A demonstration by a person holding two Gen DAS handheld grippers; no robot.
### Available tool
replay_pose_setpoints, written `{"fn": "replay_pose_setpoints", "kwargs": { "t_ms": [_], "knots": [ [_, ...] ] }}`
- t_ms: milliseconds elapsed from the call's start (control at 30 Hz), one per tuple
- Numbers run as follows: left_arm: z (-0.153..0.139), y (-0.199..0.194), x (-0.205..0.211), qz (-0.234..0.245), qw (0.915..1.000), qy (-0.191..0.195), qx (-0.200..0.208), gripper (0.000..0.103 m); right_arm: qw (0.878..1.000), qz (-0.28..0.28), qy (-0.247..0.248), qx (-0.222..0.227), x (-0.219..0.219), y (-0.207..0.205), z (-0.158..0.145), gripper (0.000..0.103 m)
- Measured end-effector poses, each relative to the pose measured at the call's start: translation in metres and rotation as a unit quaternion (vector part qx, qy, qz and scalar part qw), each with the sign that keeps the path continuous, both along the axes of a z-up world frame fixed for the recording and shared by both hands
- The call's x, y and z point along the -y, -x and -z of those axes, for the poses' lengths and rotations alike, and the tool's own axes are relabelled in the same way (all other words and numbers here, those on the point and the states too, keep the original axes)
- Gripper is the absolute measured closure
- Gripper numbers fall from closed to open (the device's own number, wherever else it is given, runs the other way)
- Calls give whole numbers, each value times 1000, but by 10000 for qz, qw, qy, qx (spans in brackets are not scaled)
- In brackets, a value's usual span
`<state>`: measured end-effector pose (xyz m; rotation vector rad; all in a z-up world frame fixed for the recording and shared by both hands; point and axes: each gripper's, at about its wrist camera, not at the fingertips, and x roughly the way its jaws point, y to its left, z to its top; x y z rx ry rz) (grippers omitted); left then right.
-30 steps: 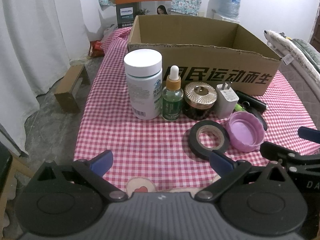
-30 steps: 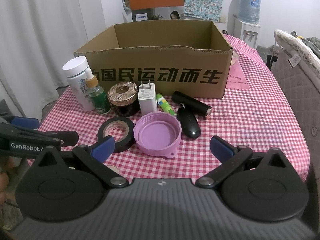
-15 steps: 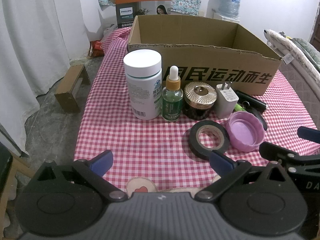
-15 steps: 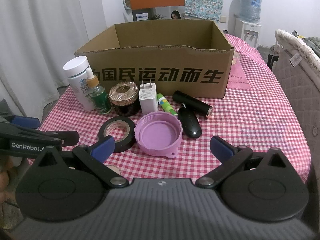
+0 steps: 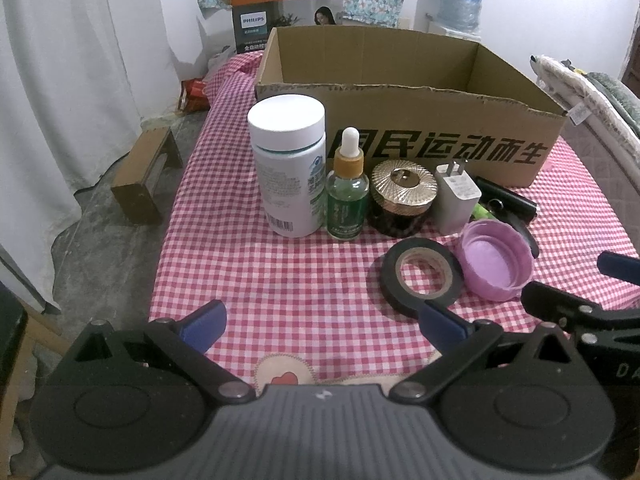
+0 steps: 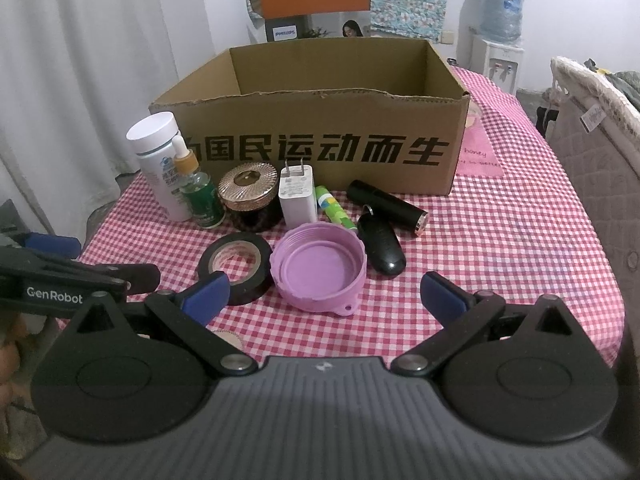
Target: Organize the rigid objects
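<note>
An open cardboard box (image 5: 440,136) (image 6: 320,148) stands at the back of the checked table. In front of it stand a white pill bottle (image 5: 288,164) (image 6: 160,160), a green dropper bottle (image 5: 347,196) (image 6: 200,196), a gold-lidded jar (image 5: 402,196) (image 6: 250,196) and a white charger (image 5: 456,196) (image 6: 298,196). Nearer lie a black tape roll (image 5: 422,276) (image 6: 236,264), a purple lid (image 5: 496,264) (image 6: 318,272), a green tube (image 6: 334,210), a black key fob (image 6: 382,250) and a black flashlight (image 6: 386,206). My left gripper (image 5: 320,326) and right gripper (image 6: 324,296) are open and empty, short of the objects.
The table has a red-and-white checked cloth (image 5: 280,280). A wooden stool (image 5: 144,176) stands on the floor to the left. A quilted bed edge (image 6: 592,128) lies to the right. An orange Philips box (image 6: 312,0) and a water dispenser (image 6: 500,40) stand behind.
Both grippers have crept slightly toward the objects. Nothing on the table has moved.
</note>
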<state>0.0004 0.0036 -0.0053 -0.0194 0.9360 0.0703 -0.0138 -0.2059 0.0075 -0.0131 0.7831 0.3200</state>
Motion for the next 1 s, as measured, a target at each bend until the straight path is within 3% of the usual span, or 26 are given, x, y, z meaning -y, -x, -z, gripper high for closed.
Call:
{"fn": "replay_pose_setpoints", "kwargs": {
  "t_ms": [333, 567, 867, 1000],
  "knots": [
    [3, -8, 8, 200, 9998, -21, -11, 0, 9995, 161, -288, -24, 10, -6, 1, 1],
    [-2, -14, 25, 746, 9969, -72, 227, 0, 9982, 336, -505, -40, 26, -14, 3, 1],
    [-16, -31, 70, 1996, 9780, 87, 604, 2, 9986, 276, -443, 91, 60, -58, -9, 2],
    [-17, -40, 91, 2415, 9676, 66, 730, 8, 9993, -53, -358, -124, 59, -92, -6, 12]
  ]
}}
